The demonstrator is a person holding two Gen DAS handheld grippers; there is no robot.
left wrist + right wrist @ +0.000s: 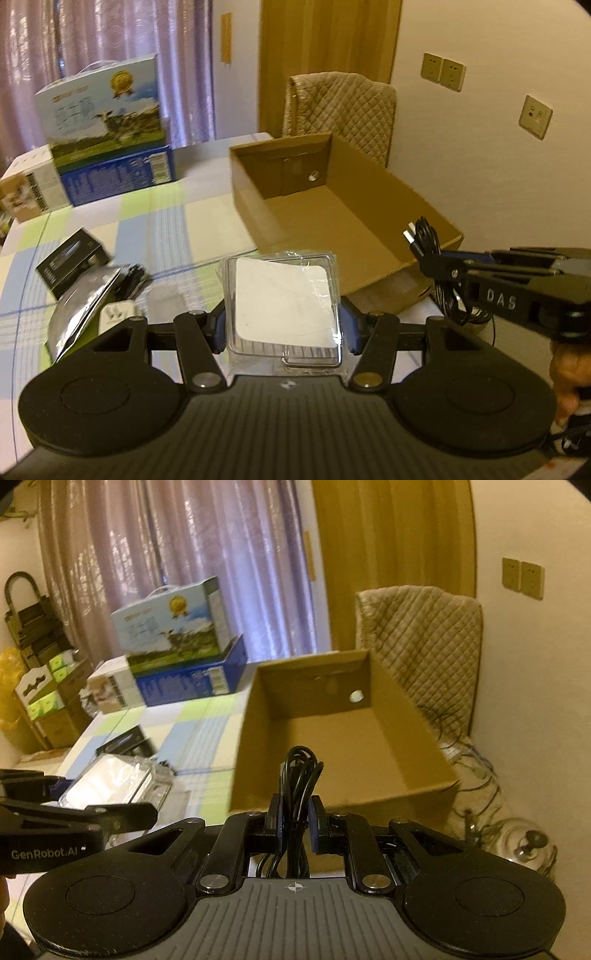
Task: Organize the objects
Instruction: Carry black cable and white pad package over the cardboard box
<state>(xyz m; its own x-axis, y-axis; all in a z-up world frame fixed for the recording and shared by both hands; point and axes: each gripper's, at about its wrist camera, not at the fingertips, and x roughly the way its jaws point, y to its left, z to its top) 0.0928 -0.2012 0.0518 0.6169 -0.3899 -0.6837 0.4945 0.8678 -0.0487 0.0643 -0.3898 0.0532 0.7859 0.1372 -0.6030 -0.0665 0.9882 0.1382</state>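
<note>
Brown cardboard box [343, 206], black cable [299, 771], seemingly green-blue checked tablecloth [155, 218]

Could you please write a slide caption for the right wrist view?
Right tongs clamp a coiled black cable before the empty cardboard box; left tongs alongside hold a clear plastic case.

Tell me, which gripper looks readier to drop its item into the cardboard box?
Probably the right gripper. Its bundled black cable already hangs at the open cardboard box's near edge. The left gripper, holding the clear plastic case, sits short of the box, beside its near corner.
</note>
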